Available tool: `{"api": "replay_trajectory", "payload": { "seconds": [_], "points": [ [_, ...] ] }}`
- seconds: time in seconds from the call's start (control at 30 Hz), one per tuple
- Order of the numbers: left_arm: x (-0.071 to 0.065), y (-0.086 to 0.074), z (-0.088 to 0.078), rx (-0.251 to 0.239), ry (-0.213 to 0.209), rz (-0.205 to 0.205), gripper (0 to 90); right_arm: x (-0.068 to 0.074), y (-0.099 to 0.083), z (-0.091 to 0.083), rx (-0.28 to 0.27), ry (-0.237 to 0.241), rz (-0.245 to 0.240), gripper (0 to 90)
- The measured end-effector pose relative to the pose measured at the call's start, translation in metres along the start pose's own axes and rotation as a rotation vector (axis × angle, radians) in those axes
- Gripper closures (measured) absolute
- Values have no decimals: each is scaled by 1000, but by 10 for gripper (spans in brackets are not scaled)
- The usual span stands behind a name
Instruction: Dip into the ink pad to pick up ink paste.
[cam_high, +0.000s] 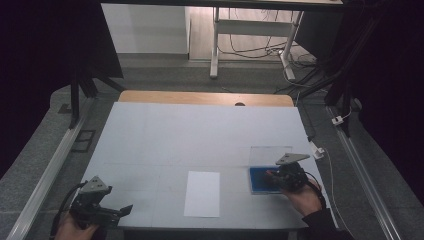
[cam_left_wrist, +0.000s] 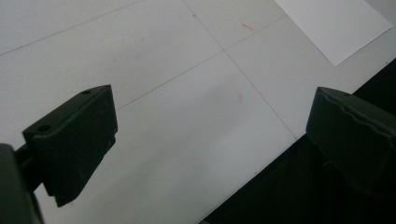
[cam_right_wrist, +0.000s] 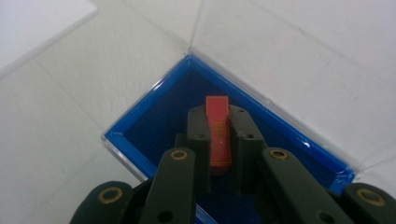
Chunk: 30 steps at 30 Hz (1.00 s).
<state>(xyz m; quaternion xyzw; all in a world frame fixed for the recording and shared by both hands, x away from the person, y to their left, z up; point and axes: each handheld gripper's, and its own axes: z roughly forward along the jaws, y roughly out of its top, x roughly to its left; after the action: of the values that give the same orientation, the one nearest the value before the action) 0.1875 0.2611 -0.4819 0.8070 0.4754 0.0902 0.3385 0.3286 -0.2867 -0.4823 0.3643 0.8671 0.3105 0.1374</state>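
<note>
A shallow blue box (cam_high: 260, 180) with a clear lid standing open lies at the table's right front; its blue rim (cam_right_wrist: 154, 93) also appears in the right gripper view. My right gripper (cam_high: 274, 176) (cam_right_wrist: 219, 114) hangs over the box interior, shut on a small red-orange flat piece (cam_right_wrist: 218, 133) that stands edgewise between its jaws. A white sheet of paper (cam_high: 202, 193) lies at the front centre. My left gripper (cam_high: 125, 210) (cam_left_wrist: 210, 126) rests at the front left edge of the table, jaws wide open with nothing between them.
The white table surface (cam_high: 190, 135) has faint seam lines. A corner of the paper sheet (cam_left_wrist: 336, 28) lies to the upper right in the left gripper view. The table's front edge (cam_left_wrist: 261, 172) drops to dark floor just beneath the left gripper.
</note>
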Motion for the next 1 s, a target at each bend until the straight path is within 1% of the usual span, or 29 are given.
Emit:
{"api": "replay_trajectory", "payload": {
  "seconds": [0.07, 0.1, 0.17, 0.27, 0.3, 0.4, 0.43, 0.63, 0.7, 0.8, 1.0],
  "points": [
    [1, 0, 0, -6, -6, -7, 26, -6, -2, 0, -13, 28, 25, 803],
    [1, 0, 0, -7, -8, -9, 26, -5, -2, 0, -14, 27, 22, 803],
    [2, 0, -1, -6, -9, -9, 26, -1, 0, 0, -4, 7, -5, 802],
    [1, 0, 0, -5, -8, -7, 26, 8, 2, 1, 16, -35, -69, 801],
    [1, 0, 0, -5, -8, -6, 26, 8, 2, 1, 17, -38, -73, 801],
    [1, 0, 0, -5, -7, -5, 26, 2, 0, 0, 0, -8, -23, 801],
    [1, 0, 0, -5, -8, -6, 26, 1, 0, 0, 0, -6, -14, 800],
    [1, 0, 0, -6, -7, -7, 26, -1, 1, -2, -6, -2, -10, 797],
    [1, 0, 0, -6, -6, -8, 26, -1, 2, -6, -33, -10, -2, 796],
    [1, 0, 0, -3, -4, -9, 26, -4, 2, -15, -93, -5, 30, 795],
    [1, 0, 0, -4, -3, -8, 26, -11, -1, -23, -115, -24, 84, 795]
  ]
}}
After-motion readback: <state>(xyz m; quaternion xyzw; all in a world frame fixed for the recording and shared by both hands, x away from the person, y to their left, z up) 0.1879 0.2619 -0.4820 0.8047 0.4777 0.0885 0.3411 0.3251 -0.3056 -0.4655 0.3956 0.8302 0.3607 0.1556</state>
